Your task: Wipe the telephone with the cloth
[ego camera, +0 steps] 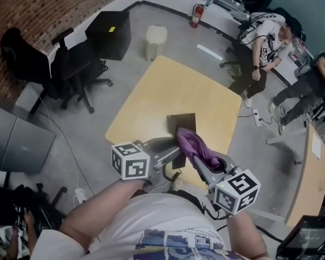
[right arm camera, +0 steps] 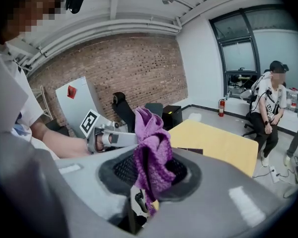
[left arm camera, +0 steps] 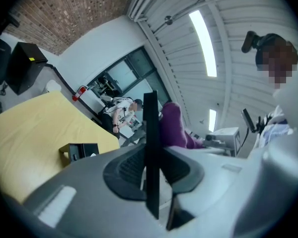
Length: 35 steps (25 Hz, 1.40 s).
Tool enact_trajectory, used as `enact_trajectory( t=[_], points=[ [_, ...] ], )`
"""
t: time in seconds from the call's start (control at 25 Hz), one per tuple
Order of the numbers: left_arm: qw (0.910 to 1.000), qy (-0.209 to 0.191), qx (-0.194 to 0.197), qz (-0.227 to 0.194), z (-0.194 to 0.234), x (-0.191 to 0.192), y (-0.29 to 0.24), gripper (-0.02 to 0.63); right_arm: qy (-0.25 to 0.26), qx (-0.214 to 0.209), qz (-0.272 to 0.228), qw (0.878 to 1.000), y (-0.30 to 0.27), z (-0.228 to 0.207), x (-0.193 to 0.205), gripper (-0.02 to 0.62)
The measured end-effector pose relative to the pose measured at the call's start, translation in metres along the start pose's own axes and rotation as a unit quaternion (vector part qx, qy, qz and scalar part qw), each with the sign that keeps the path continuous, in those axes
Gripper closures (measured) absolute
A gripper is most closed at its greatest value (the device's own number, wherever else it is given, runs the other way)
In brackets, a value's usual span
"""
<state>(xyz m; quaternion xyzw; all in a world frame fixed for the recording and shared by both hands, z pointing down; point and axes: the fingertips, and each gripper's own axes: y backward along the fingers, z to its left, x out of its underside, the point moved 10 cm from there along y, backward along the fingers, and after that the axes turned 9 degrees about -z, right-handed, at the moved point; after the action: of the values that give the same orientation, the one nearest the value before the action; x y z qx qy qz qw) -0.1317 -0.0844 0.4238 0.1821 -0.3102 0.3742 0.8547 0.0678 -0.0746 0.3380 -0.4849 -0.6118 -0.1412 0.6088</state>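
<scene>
Both tools hang over the yellow table (ego camera: 168, 85) edge in the head view, cloth (ego camera: 199, 148) just beside the telephone (ego camera: 177, 161). Left gripper view: left gripper (ego camera: 175, 153) clamped on the edge-on telephone. Right gripper view: right gripper (ego camera: 189, 151) pinching the bunched purple cloth.

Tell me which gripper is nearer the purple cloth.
Right. The right gripper is shut on the cloth, which bunches up out of its jaws. The left gripper is just beside it, shut on the thin dark telephone, whose side the cloth lies close to.
</scene>
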Motion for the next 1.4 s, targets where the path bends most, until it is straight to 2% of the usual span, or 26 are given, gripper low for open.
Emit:
enact_trajectory(
  t=[0.4,0.52,0.8,1.04,1.2,1.4],
  points=[
    [0.9988,0.009,0.005,-0.047,-0.001,-0.024,0.003,0.520,0.000,-0.013,0.051,0.999,0.012,0.015,0.033,0.509],
    [0.9986,0.006,0.004,-0.052,-0.002,-0.027,0.003,0.520,0.003,-0.012,0.050,0.999,0.019,0.014,0.033,0.509],
    [0.9997,-0.016,-0.002,-0.017,-0.005,-0.010,-0.001,0.520,0.038,0.010,-0.010,0.999,0.033,0.008,-0.014,0.509],
    [0.9985,-0.042,0.011,0.031,-0.023,0.017,-0.016,0.520,0.051,0.020,-0.023,0.998,0.025,0.000,-0.035,0.509],
    [0.9989,-0.037,0.005,0.030,-0.024,0.022,-0.018,0.520,0.046,0.002,-0.010,0.999,0.017,0.004,-0.030,0.509],
    [0.9997,-0.025,-0.004,0.000,-0.025,0.013,-0.019,0.520,0.032,-0.020,0.000,0.999,0.021,0.006,-0.017,0.509]
  ],
)
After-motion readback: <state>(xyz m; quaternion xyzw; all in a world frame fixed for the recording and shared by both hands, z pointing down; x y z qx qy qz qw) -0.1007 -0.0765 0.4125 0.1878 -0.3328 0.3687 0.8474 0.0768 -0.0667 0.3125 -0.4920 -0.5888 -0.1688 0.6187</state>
